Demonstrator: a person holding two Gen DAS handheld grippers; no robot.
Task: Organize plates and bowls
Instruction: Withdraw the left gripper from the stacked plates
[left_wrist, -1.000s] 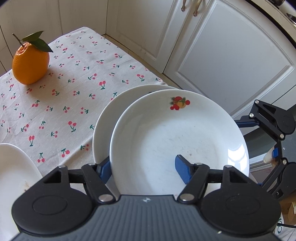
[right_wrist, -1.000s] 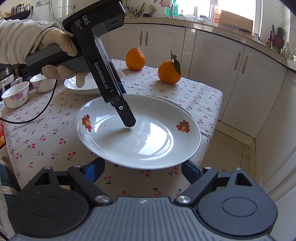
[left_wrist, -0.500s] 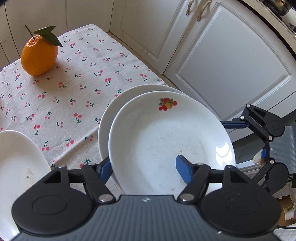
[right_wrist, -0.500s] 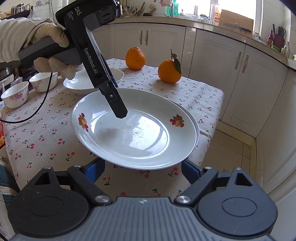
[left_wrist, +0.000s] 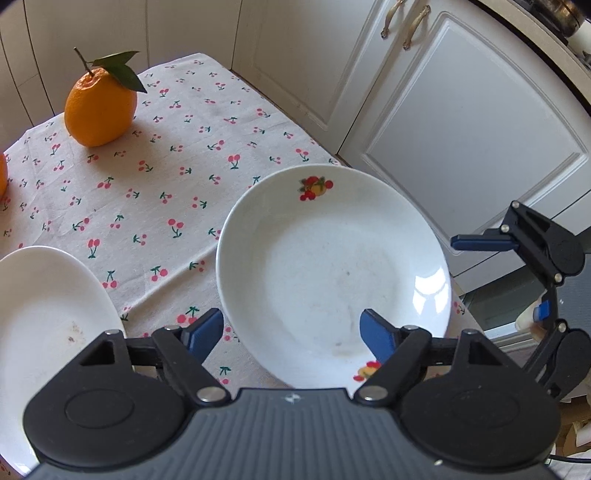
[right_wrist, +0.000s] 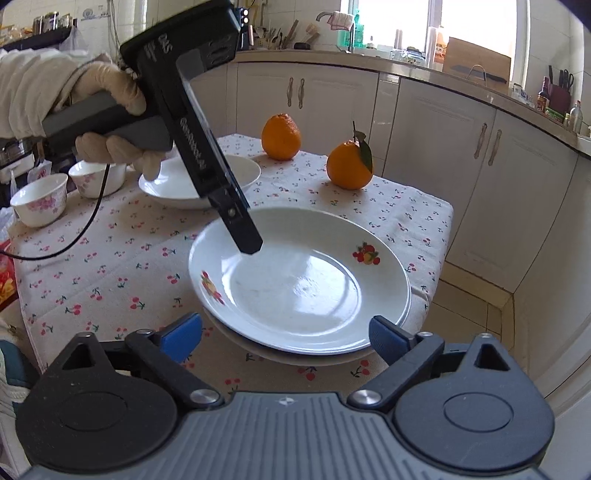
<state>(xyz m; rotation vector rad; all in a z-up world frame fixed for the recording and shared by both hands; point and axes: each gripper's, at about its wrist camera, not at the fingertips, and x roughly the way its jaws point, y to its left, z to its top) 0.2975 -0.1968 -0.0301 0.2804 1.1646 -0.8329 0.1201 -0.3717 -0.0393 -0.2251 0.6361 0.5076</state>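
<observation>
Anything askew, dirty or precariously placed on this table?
Mostly tidy. The fruit-print plate sits stacked on a second plate close to the table's corner, near the edge. It also shows faint specks and smears inside. The plain white plate has small brownish marks. Nothing is spilled or broken.

A home kitchen: cream cupboards (right_wrist: 436, 155) run under a worktop (right_wrist: 461, 79) crowded with bottles and a knife block (right_wrist: 559, 98), a tap (right_wrist: 325, 16) by the window, a cherry-print cloth (right_wrist: 122, 258) covering the tabletop.
</observation>
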